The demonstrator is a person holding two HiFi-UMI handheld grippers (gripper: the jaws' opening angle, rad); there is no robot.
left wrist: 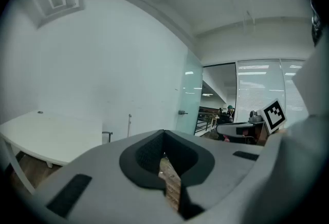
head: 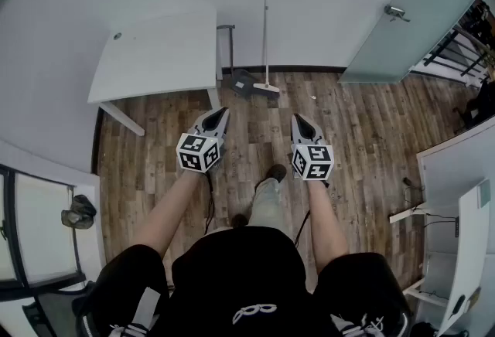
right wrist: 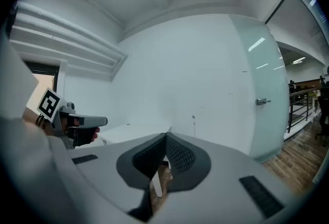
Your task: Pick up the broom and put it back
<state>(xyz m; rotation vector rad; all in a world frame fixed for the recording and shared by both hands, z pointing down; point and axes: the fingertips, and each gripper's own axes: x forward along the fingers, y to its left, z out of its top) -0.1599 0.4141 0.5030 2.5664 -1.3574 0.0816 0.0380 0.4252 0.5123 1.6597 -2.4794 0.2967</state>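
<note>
The broom (head: 265, 38) stands upright against the white wall ahead, its pale head (head: 267, 88) on the wood floor. A dark dustpan (head: 240, 83) with an upright handle stands just left of it. In the left gripper view the broom (left wrist: 129, 126) is a thin pole far off, and the right gripper view shows the broom (right wrist: 194, 124) the same way. My left gripper (head: 223, 110) and right gripper (head: 297, 118) are held side by side above the floor, well short of the broom. Both are shut with nothing between their jaws.
A white table (head: 155, 57) stands at the left against the wall. A frosted glass door (head: 418, 11) with a metal handle is at the right. A white desk (head: 456, 161) stands at the right edge. The person's shoe (head: 275, 171) is on the floor between the grippers.
</note>
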